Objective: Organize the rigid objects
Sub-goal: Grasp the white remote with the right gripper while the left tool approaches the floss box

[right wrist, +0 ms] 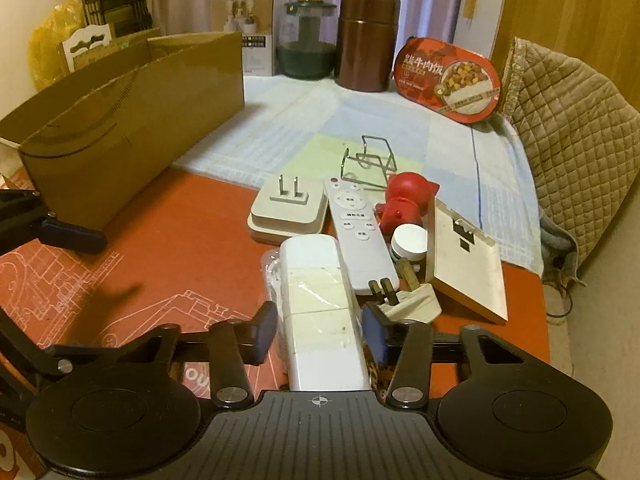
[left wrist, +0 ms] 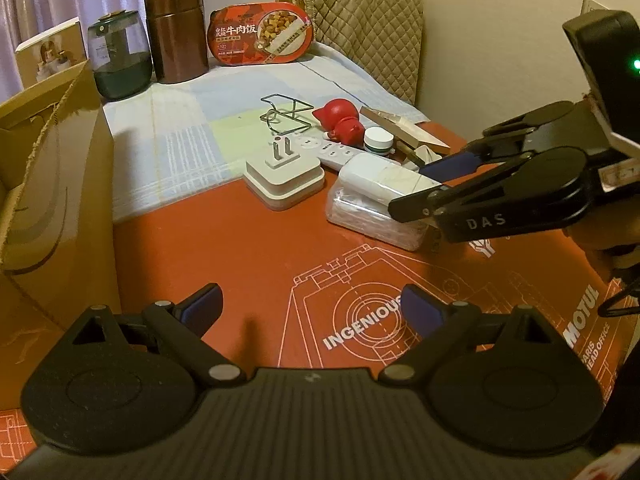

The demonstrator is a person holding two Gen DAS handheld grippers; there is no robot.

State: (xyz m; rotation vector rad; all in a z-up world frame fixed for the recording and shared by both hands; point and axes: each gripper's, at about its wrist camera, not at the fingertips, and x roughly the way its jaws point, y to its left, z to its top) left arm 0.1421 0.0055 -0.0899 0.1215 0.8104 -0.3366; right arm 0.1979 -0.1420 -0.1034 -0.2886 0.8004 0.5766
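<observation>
On the red mat (right wrist: pixel 168 240): one box (right wrist: pixel 120 120), one remote (right wrist: pixel 358 232), two plugs. Right gripper (right wrist: pixel 320 330) is clamped on one white block (right wrist: pixel 320 304) at mat centre. Left gripper (left wrist: pixel 310 308) stands released, empty.

The remote (right wrist: pixel 358 232) and plug block (right wrist: pixel 286 210) look like smooth white plastic. The wire stand (right wrist: pixel 370 160) is shiny metal, the box (right wrist: pixel 120 120) matt cardboard, the canister (right wrist: pixel 366 40) glossy brown, and the chair cover (right wrist: pixel 568 120) quilted cloth.
</observation>
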